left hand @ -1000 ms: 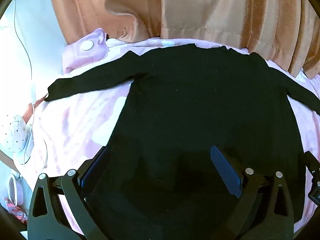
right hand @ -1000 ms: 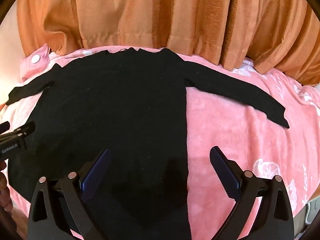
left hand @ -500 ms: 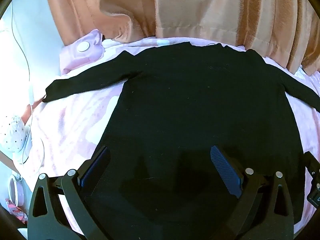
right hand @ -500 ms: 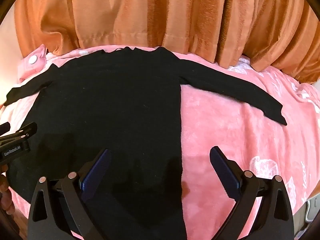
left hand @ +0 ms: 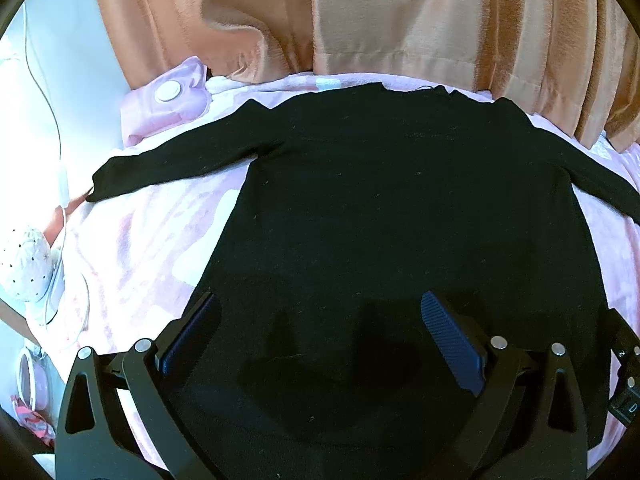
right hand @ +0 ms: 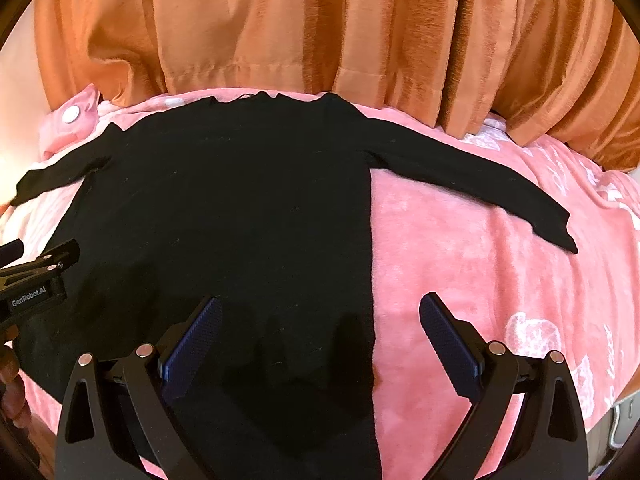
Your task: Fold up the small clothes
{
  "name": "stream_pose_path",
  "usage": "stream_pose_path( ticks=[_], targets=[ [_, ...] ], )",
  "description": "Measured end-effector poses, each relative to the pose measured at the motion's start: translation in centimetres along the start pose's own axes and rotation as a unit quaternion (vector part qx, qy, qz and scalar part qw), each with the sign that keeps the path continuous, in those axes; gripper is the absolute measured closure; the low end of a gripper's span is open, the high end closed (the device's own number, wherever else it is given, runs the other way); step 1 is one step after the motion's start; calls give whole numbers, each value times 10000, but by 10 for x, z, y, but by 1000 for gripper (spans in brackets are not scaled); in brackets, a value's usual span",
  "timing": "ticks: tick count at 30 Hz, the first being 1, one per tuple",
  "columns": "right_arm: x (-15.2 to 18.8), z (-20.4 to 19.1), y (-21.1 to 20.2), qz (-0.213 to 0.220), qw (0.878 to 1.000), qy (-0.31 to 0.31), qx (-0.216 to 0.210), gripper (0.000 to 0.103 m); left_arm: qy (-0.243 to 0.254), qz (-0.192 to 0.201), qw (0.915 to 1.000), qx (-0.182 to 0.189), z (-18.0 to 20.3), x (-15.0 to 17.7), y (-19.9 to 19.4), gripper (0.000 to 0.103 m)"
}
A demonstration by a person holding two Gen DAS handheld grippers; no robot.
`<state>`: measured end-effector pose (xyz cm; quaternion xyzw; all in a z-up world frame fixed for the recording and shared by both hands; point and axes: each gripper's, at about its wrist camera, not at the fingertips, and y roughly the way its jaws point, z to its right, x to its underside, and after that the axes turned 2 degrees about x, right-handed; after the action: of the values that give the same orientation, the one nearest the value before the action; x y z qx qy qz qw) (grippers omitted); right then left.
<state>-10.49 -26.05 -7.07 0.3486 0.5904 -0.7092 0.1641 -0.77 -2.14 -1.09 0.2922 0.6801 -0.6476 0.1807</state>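
black sweater [left hand: 400,208] flat, sleeves spread, pink blanket [right hand: 460,264] margins

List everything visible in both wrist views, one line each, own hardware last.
black long-sleeved top: 1, black, spread flat on the blanket, sleeves out to both sides
blanket: 1, pink with pale pattern, under the top
curtain: 1, orange, hanging behind the bed
small pouch: 1, pink with a white round patch, far left corner of the blanket
cable: 1, white, left edge
spotted object: 1, white with dark dots, left edge, unclear what
left gripper: 1, black, blue pads, open over the top
right gripper: 1, black, blue pads, open over the top's right edge
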Motion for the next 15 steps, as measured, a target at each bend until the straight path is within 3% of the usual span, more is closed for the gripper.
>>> stream_pose_path(
  ticks=[15],
  targets=[
    [1, -3, -6, 38, 10000, -12, -37, 6, -19, -1, 9999, -117, -3, 2, -4, 5]
  ],
)
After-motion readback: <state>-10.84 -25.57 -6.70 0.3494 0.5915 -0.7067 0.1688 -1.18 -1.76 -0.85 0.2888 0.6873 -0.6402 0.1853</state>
